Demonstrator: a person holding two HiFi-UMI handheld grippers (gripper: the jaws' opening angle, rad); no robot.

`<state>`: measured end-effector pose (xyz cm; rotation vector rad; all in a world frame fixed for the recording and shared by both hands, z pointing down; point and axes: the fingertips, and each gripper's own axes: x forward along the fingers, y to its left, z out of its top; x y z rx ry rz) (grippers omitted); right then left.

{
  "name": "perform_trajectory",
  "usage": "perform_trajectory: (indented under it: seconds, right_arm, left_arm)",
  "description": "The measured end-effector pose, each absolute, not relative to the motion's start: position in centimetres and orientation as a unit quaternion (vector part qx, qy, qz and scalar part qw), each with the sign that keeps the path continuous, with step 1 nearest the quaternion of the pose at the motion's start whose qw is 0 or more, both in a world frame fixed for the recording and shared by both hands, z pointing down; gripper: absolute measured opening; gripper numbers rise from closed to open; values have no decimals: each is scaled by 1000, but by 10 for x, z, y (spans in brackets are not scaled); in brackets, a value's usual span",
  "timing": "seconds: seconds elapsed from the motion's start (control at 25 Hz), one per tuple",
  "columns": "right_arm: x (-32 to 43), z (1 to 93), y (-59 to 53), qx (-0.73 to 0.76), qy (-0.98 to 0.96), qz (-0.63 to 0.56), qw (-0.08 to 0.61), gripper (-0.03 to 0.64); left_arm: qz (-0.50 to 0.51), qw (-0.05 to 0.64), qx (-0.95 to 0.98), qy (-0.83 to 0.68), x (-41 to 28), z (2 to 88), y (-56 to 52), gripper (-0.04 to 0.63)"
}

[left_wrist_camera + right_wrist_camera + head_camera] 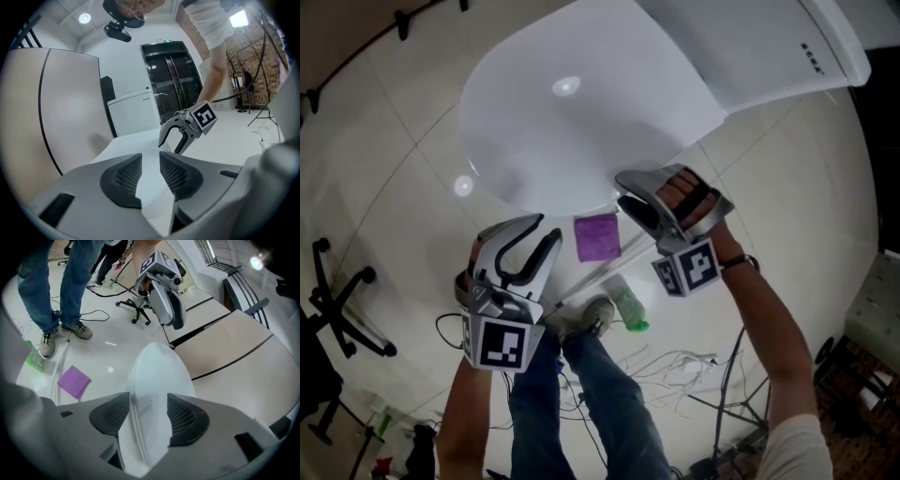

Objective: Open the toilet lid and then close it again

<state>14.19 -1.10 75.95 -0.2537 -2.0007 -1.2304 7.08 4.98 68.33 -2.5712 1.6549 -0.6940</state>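
The white toilet lid point(572, 112) lies down flat, its rounded front edge toward me. My right gripper point(628, 192) sits at that front edge. In the right gripper view its jaws straddle the lid's rim point(159, 380), one pad on the floor side and one on the top side, and both meet the plastic. My left gripper point(546, 230) hangs over the floor just off the front of the lid. Its jaws stand a narrow gap apart with nothing between them point(150, 161); the lid point(136, 140) and my right gripper point(171, 143) show beyond.
The white tank point(769, 47) rises behind the lid. A purple cloth point(597, 236) and a green bottle point(630, 309) lie on the tiled floor by the person's shoes point(581, 319). Cables point(675, 361) trail at the lower right, and an office chair point(337, 309) stands at the left.
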Motion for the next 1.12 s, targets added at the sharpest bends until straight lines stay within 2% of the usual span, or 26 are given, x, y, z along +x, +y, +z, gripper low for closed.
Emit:
perform_trajectory:
  seconds: [0.16, 0.2, 0.28, 0.4, 0.72, 0.8, 0.88, 0.96, 1.04, 1.12]
  right_arm:
    - [141, 763, -9, -113, -771, -494, 386, 226]
    - [143, 765, -7, -117, -768, -495, 388, 205]
    - [148, 769, -2, -119, -767, -494, 391, 110]
    - [149, 767, 1, -102, -774, -488, 389, 65]
    - [148, 744, 1, -54, -806, -459, 370, 51]
    - [149, 733, 1, -36, -816, -451, 361, 49]
    - [149, 722, -1, -19, -823, -445, 352, 48]
    - [148, 714, -5, -3, -825, -447, 346, 48]
    - [149, 710, -7, 4, -825, -447, 345, 48]
    - [149, 708, -6, 6, -827, -444, 345, 48]
  left_arm:
    - [-220, 1, -817, 533, 65, 682, 53, 110]
    - [-220, 1, -816, 534, 64, 681, 54, 110]
    - [-222, 2, -815, 535, 63, 681, 56, 110]
    - [-224, 0, -813, 537, 58, 681, 62, 110]
    - [-256, 21, -799, 544, 45, 682, 73, 110]
    - [-183, -58, -798, 571, 32, 683, 77, 112]
    - [-8, -209, -767, 606, 9, 687, 80, 125]
    - [167, -337, -714, 590, -9, 694, 81, 182]
    - [298, -412, -674, 535, -14, 697, 77, 202]
    - [401, -450, -641, 475, -18, 688, 66, 293]
